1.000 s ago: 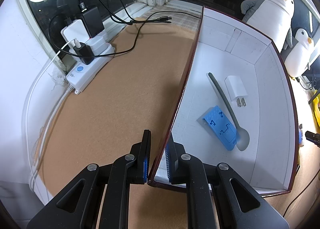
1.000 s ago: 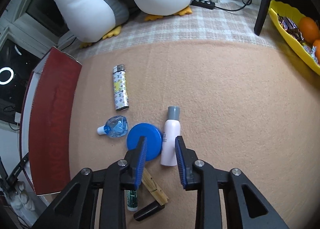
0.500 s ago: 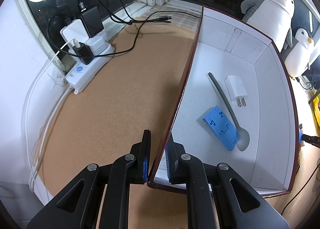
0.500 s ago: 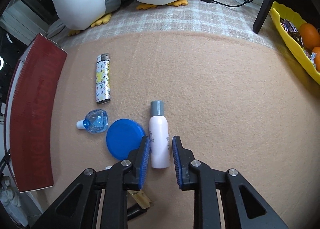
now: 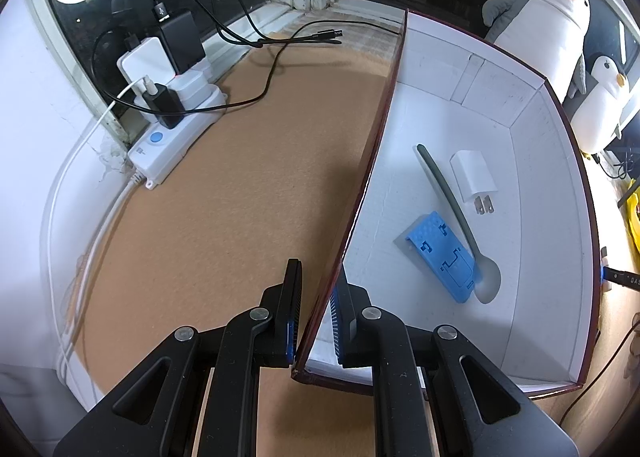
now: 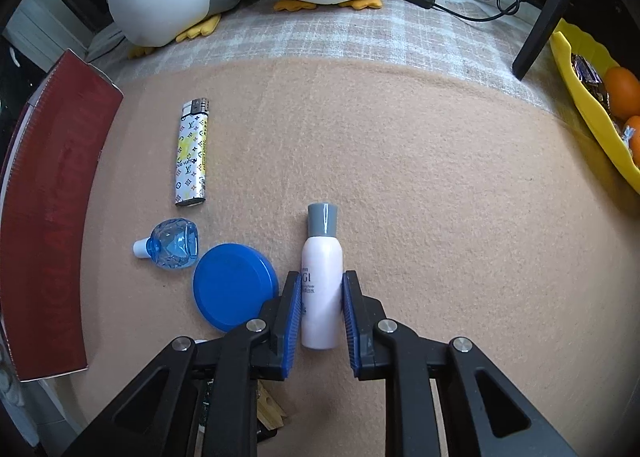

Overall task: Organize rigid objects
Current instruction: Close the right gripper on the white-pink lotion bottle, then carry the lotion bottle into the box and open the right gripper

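A small pink bottle (image 6: pixel 321 289) with a grey cap is seen lying flat on the tan desk (image 6: pixel 440 197), its lower body bracketed by the right gripper (image 6: pixel 320 321), whose jaws are clenched against its sides. A light, stiff, smooth-walled thing is judged likely; the round body may slip, so the mid-body hold is best kept. A blue lid (image 6: pixel 234 291) lies just beside it at nine o'clock, a lighter (image 6: pixel 192 155) at eleven. The box (image 5: pixel 540 217) wall is pinched by the left gripper (image 5: pixel 316 321), a spoon (image 5: pixel 452 209) inside.
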`<state>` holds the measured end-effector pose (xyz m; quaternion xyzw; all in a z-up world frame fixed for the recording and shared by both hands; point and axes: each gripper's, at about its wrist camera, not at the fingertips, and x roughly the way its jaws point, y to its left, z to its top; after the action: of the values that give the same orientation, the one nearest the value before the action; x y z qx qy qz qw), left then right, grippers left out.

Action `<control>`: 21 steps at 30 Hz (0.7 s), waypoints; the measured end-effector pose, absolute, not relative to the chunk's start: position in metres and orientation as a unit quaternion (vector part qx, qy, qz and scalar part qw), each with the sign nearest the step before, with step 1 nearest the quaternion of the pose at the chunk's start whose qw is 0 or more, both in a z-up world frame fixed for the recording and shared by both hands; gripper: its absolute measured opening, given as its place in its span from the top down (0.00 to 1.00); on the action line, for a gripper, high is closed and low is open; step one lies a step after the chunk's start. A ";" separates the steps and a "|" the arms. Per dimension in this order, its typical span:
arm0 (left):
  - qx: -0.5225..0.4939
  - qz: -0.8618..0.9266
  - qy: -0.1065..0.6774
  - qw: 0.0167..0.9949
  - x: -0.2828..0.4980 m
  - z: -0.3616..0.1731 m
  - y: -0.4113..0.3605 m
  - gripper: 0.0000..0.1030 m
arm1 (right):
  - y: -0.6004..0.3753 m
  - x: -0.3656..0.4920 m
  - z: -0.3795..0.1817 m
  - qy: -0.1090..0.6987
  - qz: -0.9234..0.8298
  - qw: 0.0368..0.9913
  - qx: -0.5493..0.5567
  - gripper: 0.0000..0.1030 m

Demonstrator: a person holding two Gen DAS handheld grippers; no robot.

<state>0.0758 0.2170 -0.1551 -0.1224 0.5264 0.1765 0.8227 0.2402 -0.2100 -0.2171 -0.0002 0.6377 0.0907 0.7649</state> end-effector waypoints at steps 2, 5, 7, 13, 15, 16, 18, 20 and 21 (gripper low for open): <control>-0.123 0.176 0.526 0.823 0.076 -0.155 0.217 0.89 | -0.210 0.240 -0.216 0.635 0.089 0.767 0.006 0.82; -0.123 0.176 0.527 0.822 0.076 -0.156 0.216 0.89 | -0.213 0.235 -0.207 0.626 0.093 0.774 0.014 0.82; -0.123 0.176 0.527 0.822 0.077 -0.158 0.215 0.89 | -0.214 0.232 -0.198 0.618 0.095 0.780 0.012 0.82; -0.123 0.172 0.530 0.821 0.083 -0.163 0.216 0.89 | -0.199 0.219 -0.163 0.591 0.124 0.797 0.018 0.82; -0.123 0.170 0.531 0.821 0.085 -0.165 0.216 0.89 | -0.186 0.215 -0.150 0.582 0.139 0.801 0.016 0.82; -0.123 0.169 0.531 0.821 0.087 -0.165 0.217 0.89 | -0.178 0.213 -0.143 0.578 0.149 0.802 0.014 0.82; -0.124 0.167 0.531 0.822 0.089 -0.166 0.218 0.89 | -0.161 0.208 -0.134 0.570 0.167 0.805 0.008 0.82; -0.124 0.165 0.531 0.822 0.090 -0.166 0.219 0.89 | -0.142 0.204 -0.124 0.563 0.186 0.805 0.003 0.82; -0.124 0.163 0.531 0.822 0.091 -0.167 0.220 0.89 | -0.129 0.202 -0.119 0.559 0.198 0.805 -0.002 0.82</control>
<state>0.0914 0.2200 -0.1670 -0.1245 0.5306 0.1632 0.8224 0.2015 -0.1295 -0.1191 -0.0020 0.5590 0.1978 0.8053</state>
